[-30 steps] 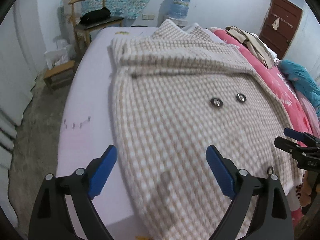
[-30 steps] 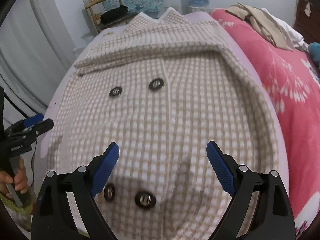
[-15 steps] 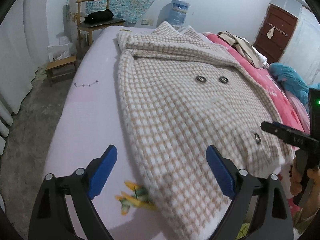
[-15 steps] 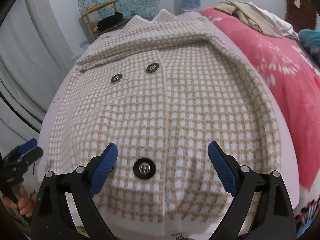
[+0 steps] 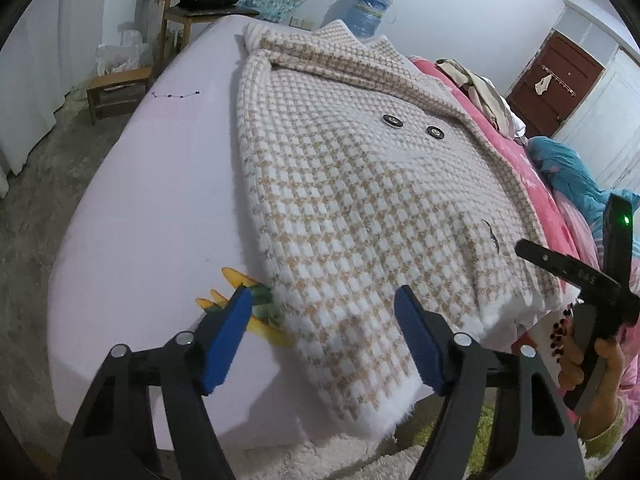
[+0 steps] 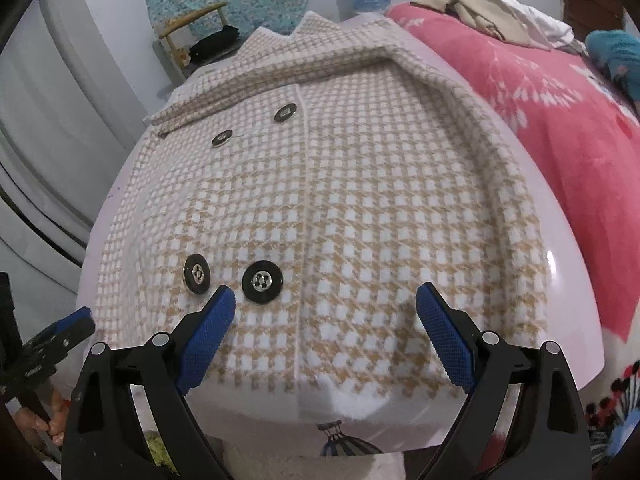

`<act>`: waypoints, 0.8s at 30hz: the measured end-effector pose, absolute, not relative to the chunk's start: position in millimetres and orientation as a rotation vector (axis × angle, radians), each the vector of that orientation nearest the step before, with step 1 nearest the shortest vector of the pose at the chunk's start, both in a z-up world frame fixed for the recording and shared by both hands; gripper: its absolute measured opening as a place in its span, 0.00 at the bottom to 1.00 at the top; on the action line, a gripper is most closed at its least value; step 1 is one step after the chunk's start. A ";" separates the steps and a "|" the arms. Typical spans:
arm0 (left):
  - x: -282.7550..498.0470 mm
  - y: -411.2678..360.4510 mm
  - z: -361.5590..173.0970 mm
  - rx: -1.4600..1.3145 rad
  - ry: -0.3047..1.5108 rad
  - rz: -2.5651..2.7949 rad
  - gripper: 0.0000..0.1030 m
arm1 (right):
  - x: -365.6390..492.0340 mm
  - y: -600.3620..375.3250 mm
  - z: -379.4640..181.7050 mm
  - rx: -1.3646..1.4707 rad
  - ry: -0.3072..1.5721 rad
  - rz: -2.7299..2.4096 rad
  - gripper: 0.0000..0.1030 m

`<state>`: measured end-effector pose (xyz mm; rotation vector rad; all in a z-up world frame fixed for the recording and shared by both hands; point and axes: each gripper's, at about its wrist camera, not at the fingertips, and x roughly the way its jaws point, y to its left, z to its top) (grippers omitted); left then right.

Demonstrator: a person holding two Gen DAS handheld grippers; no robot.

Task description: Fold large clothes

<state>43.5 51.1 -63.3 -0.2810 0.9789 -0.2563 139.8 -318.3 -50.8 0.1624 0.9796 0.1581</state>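
A beige and white houndstooth coat [image 5: 360,184] lies flat, front up, on a pale pink bed [image 5: 152,184], collar at the far end. It also shows in the right wrist view [image 6: 340,200], with black buttons [image 6: 262,281] near the hem. My left gripper [image 5: 324,312] is open and empty, just before the coat's near left hem corner, which hangs over the bed edge. My right gripper [image 6: 326,312] is open and empty, low over the hem's middle. The right gripper also shows in the left wrist view [image 5: 576,272].
A red floral blanket [image 6: 540,92] with a heap of clothes [image 6: 480,12] lies right of the coat. A wooden chair [image 5: 200,4], a stool [image 5: 116,88] and a water bottle [image 5: 368,8] stand beyond the bed. A yellow-green print [image 5: 256,312] marks the sheet by the hem.
Both grippers have pulled back toward the near end of the bed and dropped lower. The coat's hem now lies right in front of them. The coat has not moved.
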 end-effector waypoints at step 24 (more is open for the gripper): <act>26.7 54.8 -79.5 -0.420 1.135 -0.346 0.47 | 110.7 -323.7 -39.1 0.234 0.953 0.258 0.85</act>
